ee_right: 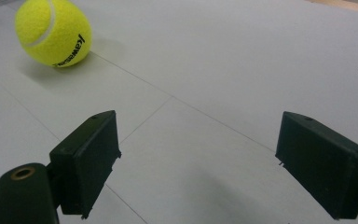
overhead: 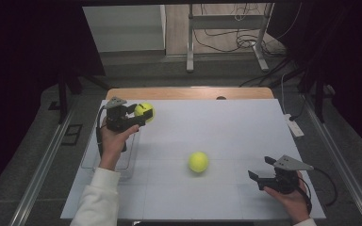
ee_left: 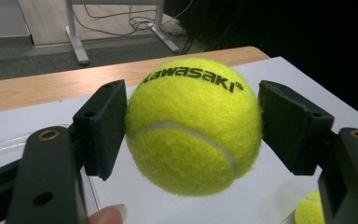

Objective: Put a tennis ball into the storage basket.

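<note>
White sheeting covers the table (overhead: 226, 127) before us, and above its far left part our left gripper (ee_left: 193, 123) pinches a yellow tennis ball (ee_left: 193, 126) printed "Kawasaki", while a second Kawasaki tennis ball (overhead: 198, 161) lies mid-table, well left of our right gripper (ee_right: 200, 163), whose jaws stand spread and empty.

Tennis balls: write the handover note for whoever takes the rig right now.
Left hand-held gripper: shut on the held tennis ball, lifted off the white table near its far left part, beside a clear tray.
Right hand-held gripper: open, nothing between its jaws, low over the near right of the table.
Second tennis ball: lying free mid-table, ahead of the right hand-held gripper.
Done: one ball picked up.
Left: probably set that ball down, then take the second ball.
</note>
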Motion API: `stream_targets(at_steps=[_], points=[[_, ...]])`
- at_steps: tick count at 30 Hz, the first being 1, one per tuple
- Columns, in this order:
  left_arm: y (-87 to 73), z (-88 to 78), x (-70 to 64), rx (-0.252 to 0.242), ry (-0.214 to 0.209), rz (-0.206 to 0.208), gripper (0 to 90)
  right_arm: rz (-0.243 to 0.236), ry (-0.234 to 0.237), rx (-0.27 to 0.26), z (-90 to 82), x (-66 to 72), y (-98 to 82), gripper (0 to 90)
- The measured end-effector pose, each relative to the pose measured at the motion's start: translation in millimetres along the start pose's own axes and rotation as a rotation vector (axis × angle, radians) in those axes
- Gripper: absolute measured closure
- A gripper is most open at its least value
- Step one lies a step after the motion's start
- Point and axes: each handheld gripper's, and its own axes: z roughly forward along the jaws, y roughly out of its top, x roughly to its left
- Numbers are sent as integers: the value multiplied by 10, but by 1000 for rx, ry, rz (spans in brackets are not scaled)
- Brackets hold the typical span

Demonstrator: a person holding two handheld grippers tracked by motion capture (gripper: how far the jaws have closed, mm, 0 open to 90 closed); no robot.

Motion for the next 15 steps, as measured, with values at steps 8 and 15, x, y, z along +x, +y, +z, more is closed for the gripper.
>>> stream_targets(at_steps=[8,15], points=[[-3,-26,68,-5,15,-11,278,0,0,1,0,0,0,133],[-17,-36,139,-6,23,-33,278,0,0,1,1,0,-1,133]])
